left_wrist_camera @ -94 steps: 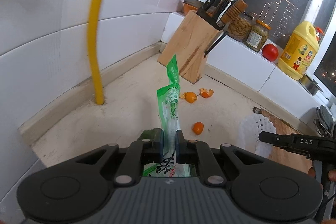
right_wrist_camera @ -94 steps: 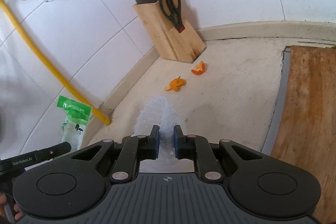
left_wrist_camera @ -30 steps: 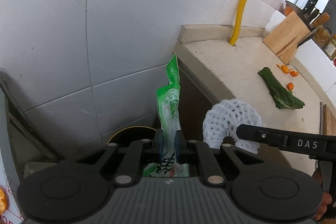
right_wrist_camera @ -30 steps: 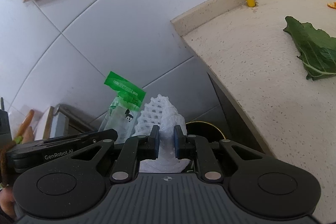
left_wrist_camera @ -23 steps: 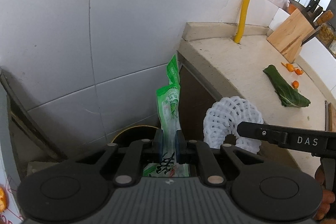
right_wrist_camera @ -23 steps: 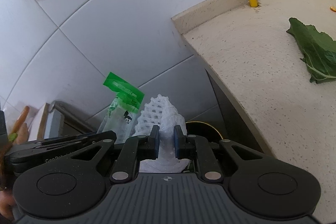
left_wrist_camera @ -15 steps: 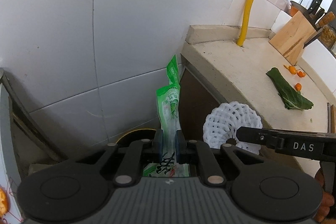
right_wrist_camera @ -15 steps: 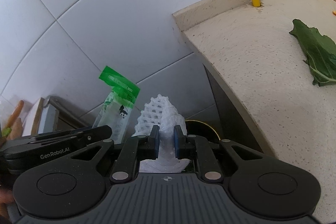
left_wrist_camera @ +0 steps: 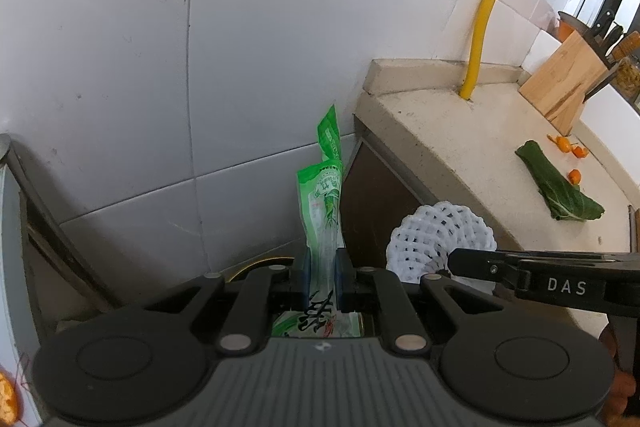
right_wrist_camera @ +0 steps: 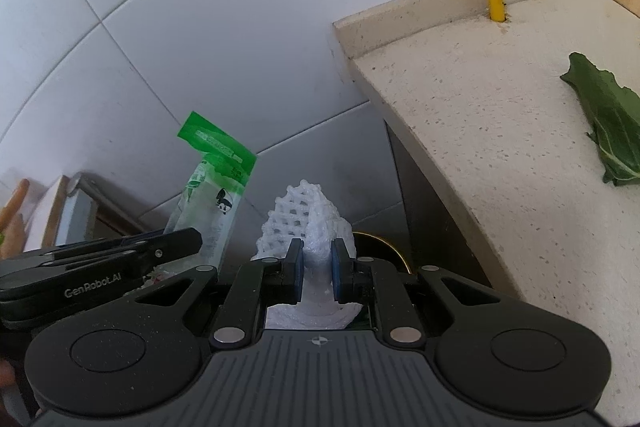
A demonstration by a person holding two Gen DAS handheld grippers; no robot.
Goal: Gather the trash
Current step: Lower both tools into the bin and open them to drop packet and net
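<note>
The green wrapper stands upright, clamped in the left tongs, held off the end of the bench in front of the white tiled wall. Just to its right the white foam fruit net is pinched in the right tongs. A dark round rim shows below both. On the speckled bench lie a green leaf and orange peel pieces; a yellow pipe rises from it, with a wooden knife block further back.
</note>
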